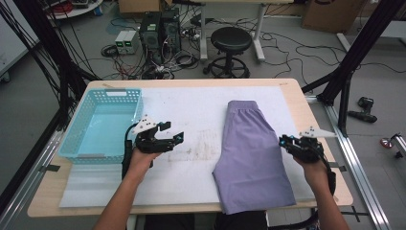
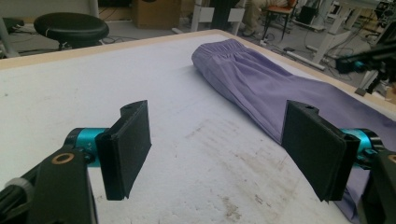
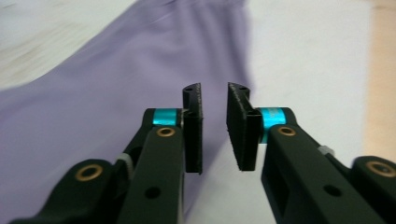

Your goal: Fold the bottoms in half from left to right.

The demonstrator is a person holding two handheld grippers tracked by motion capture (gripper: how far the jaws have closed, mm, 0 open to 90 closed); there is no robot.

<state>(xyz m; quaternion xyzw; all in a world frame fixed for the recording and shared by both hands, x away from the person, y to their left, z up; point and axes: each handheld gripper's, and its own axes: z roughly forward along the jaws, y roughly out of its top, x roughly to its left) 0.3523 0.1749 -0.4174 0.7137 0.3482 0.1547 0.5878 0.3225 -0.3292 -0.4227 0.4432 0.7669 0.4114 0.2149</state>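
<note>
- One pair of purple shorts (image 1: 251, 153) is lying folded lengthwise on the white mat (image 1: 191, 110), right of center, waistband at the far end, hem hanging just over the near table edge.
- One light blue basket (image 1: 103, 124) is sitting on the left part of the table (image 1: 297, 96); nothing is lying in it, bare bottom showing.
- Two grippers, one in each hand; one black stool (image 1: 231, 40) is standing on the floor beyond the table.
- Left gripper (image 1: 174, 139) is hovering over bare mat between basket and shorts, forearm coming in from the bottom, pointing right toward the shorts. In the left gripper view its pads (image 2: 128, 144) are standing wide apart, nothing between them, shorts (image 2: 261, 88) lying ahead and to the right.
- Right gripper (image 1: 283, 141) is sitting at the right edge of the shorts about mid-length, pointing left at the fabric.
- Right gripper (image 3: 215, 126) jaws are standing nearly together, a narrow slit left between them; nothing is pinched, shorts (image 3: 107, 107) lying beneath and to the left, picture blurred.
</note>
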